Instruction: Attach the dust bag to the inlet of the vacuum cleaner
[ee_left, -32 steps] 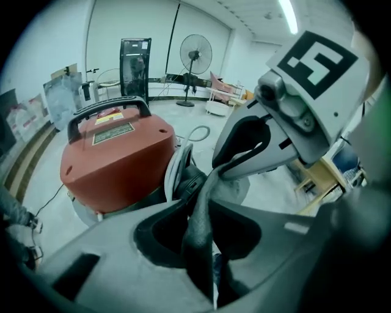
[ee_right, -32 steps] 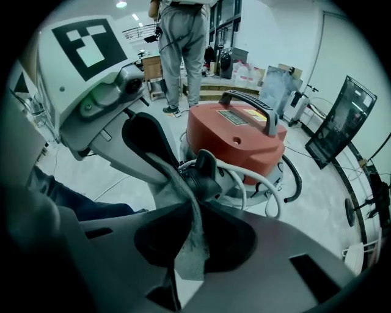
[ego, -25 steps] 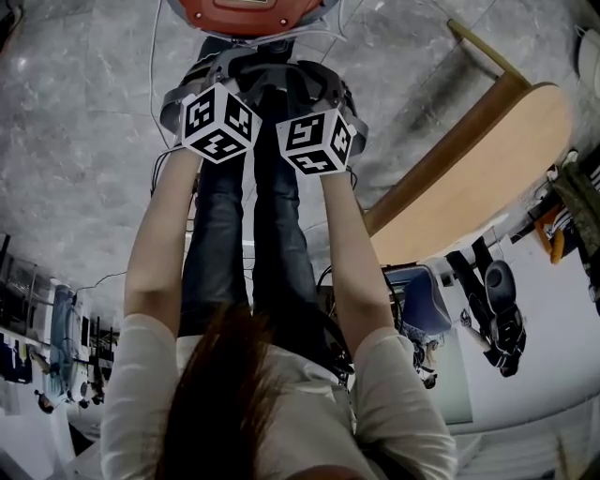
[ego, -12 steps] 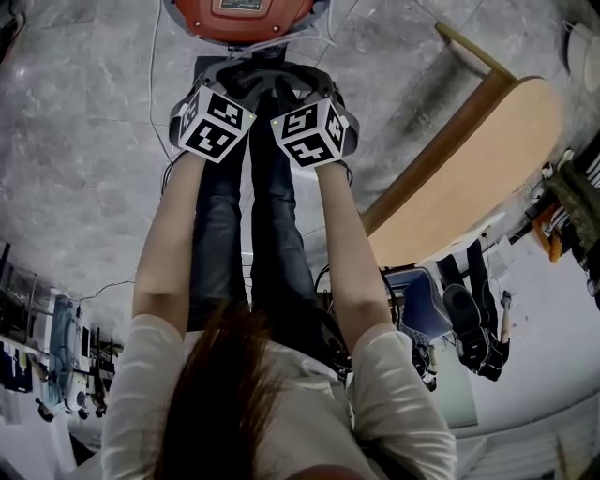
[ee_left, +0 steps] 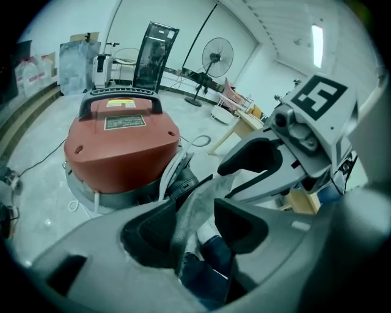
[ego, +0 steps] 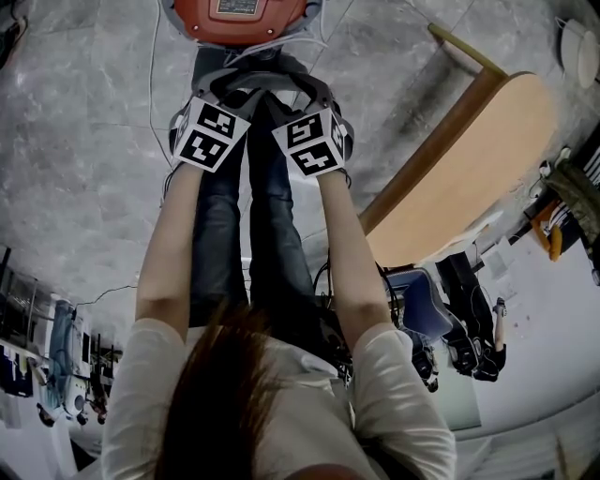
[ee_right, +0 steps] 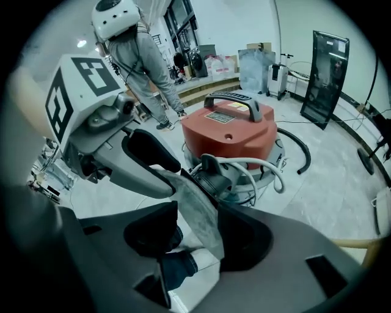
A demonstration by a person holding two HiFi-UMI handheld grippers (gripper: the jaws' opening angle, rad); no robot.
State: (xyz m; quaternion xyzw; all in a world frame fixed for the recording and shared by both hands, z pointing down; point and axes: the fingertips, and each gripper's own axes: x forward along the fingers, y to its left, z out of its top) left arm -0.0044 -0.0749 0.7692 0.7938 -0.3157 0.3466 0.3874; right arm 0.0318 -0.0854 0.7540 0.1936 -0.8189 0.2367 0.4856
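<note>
The red vacuum cleaner [ego: 246, 14] stands on the floor beyond the person's feet. Its grey inlet fitting [ee_right: 214, 174] faces both grippers. A grey fabric dust bag [ee_right: 195, 208] hangs just in front of the inlet, between the two grippers. My left gripper [ee_left: 195, 223] is opening: the bag [ee_left: 192, 211] lies against one pad, with a gap to the other. My right gripper [ee_right: 198, 235] is opening too, with the fabric resting on one pad and a gap to the other. In the head view the marker cubes hide the jaws of the left gripper [ego: 211, 117] and right gripper [ego: 314, 127].
A white hose [ee_right: 263, 168] loops round the vacuum's base and a black hose [ee_right: 302, 153] lies on the floor beside it. A wooden table [ego: 469, 178] stands to the right. A person in a helmet [ee_right: 137, 55] stands behind the vacuum. Cables [ego: 155, 56] run across the floor.
Both grippers have edged toward the vacuum in the head view. The left marker cube has rolled, showing a different face.
</note>
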